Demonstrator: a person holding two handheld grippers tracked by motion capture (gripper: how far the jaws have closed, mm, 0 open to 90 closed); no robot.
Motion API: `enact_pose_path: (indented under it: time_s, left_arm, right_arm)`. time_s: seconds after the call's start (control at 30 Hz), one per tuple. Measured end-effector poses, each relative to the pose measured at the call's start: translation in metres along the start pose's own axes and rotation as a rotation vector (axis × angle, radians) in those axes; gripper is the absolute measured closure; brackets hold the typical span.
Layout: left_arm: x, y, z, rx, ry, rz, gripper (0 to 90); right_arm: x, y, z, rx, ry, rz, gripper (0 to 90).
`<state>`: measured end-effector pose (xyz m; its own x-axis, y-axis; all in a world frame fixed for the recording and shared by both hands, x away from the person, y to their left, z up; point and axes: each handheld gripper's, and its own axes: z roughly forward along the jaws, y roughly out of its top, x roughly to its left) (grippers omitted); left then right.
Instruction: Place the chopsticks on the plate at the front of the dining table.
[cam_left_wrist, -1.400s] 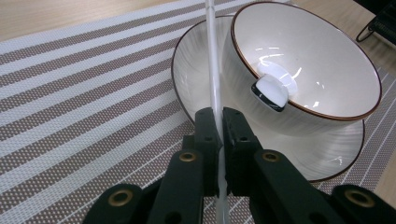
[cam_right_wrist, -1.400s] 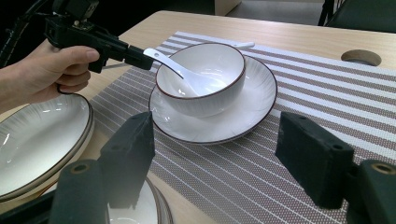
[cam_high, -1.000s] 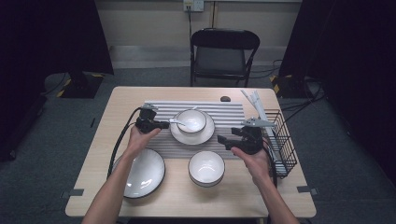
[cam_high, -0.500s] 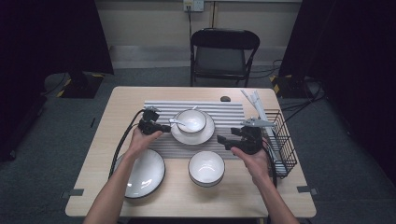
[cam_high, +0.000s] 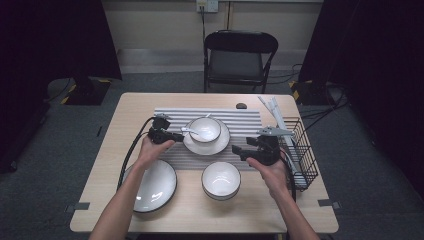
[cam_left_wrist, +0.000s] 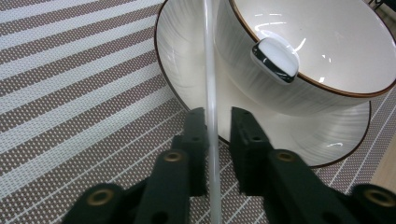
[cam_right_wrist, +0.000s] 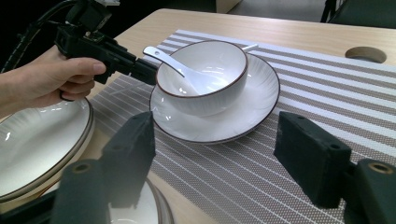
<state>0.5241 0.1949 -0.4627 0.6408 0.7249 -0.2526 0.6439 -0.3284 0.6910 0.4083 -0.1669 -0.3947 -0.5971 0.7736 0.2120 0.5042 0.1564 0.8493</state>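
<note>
Left gripper: it sits at the 9 o'clock edge of the plate, its two black jaws nearly shut, with a narrow gap between them just under the handle end of the spoon.
Grip: from the right gripper view the jaws meet the handle tip; whether they truly pinch it I cannot tell, so I judge this as arrival at the grasp, not a confirmed hold.
Spoon: white, its scoop inside the bowl, its handle over the rim toward 9 o'clock, straight at the left gripper.
Long axis: roughly 3 to 9 o'clock in the high view, nearly in line with the left jaws, so the jaws would close across the handle from its sides.
Bowl: upright on the plate, both on the striped mat at mid-table.
Right gripper: jaws wide apart and empty, at about 4 o'clock of the plate, apart from it.
Nearer hand: the left, by a clear margin.
Nearby: a second empty bowl at 6 o'clock of the plate, a large plate at 7 o'clock, a wire basket at 3 o'clock.
Risk: the handle tip offers little to hold; lifted from there, the spoon may pivot or drag on the rim.
</note>
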Motion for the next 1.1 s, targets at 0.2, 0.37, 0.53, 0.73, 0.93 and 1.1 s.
enact_pose_path:
  time_s: [0.2, 0.37, 0.53, 0.73, 0.93, 1.1]
  left_arm:
    - [0.0, 0.001, -0.004, -0.029, 0.004, -0.014, 64.1]
    - [0.0, 0.001, -0.012, -0.067, 0.012, -0.036, 49.6]
    - [0.002, -0.004, -0.018, -0.095, 0.006, -0.052, 42.2]
    - [0.003, -0.01, -0.026, -0.11, 0.008, -0.049, 35.3]
    - [0.001, -0.015, -0.037, -0.137, 0.006, -0.044, 31.6]
    - [-0.007, -0.012, -0.048, -0.16, 0.005, -0.021, 30.8]
  right_arm:
    - [-0.001, 0.0, 0.0, 0.002, 0.006, 0.004, 30.8]
    - [-0.004, 0.0, 0.0, 0.01, 0.027, 0.01, 33.6]
    - [-0.005, 0.0, 0.001, 0.021, 0.047, 0.006, 35.1]
    - [-0.009, 0.001, 0.0, 0.016, 0.064, 0.011, 33.4]
    - [-0.01, 0.001, 0.001, 0.017, 0.063, 0.015, 32.9]
    - [-0.009, 0.001, 0.003, 0.023, 0.059, 0.018, 35.1]
